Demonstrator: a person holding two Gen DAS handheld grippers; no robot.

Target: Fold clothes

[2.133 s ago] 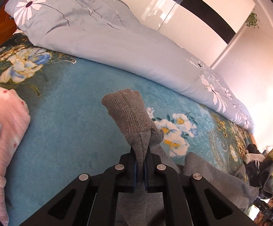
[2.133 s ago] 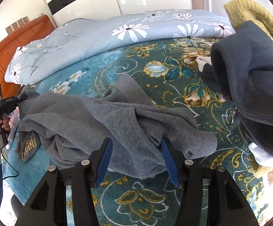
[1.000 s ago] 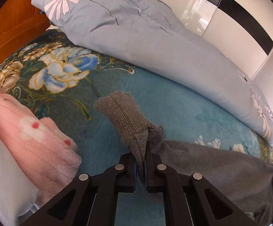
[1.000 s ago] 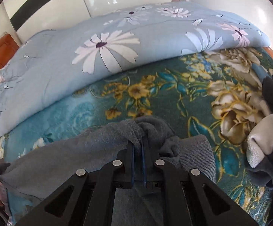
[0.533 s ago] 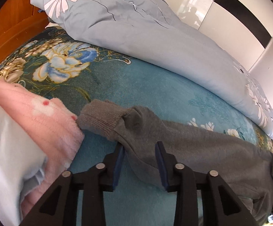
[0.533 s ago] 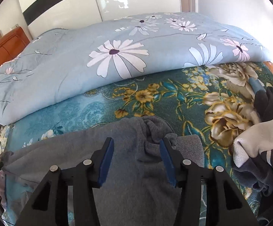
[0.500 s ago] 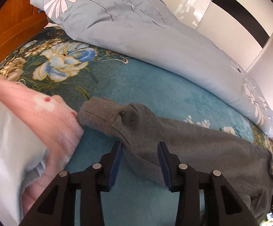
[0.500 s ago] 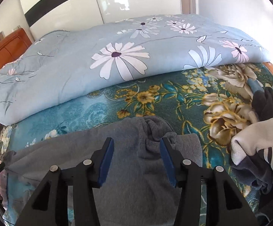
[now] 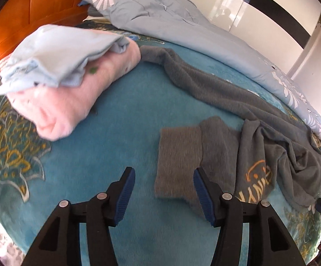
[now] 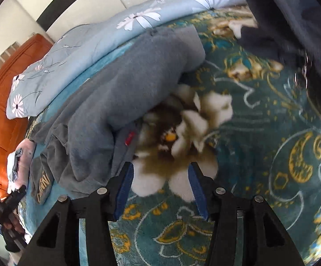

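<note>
A grey sweatshirt [image 9: 238, 115] lies stretched across the teal floral bedspread [image 9: 107, 137]. One sleeve runs back toward the pink stack, and a ribbed cuff [image 9: 176, 161] lies flat near the front. My left gripper [image 9: 163, 194] is open just above the bedspread, the cuff between its fingers and untouched. In the right wrist view the same grey sweatshirt [image 10: 125, 84] is bunched at left with a small red tag [image 10: 130, 137]. My right gripper [image 10: 161, 187] is open over a white flower print, holding nothing.
A folded pink garment [image 9: 71, 88] with a pale blue one [image 9: 56, 53] on top lies at the left. A light blue daisy duvet [image 9: 182, 22] runs along the back. Dark clothes [image 10: 293, 22] pile at the right. An orange wooden headboard [image 9: 16, 22] stands behind.
Both grippers have let go of the sweatshirt sleeves, opened wide and pulled back toward the near edge. The garment now lies spread on the bed.
</note>
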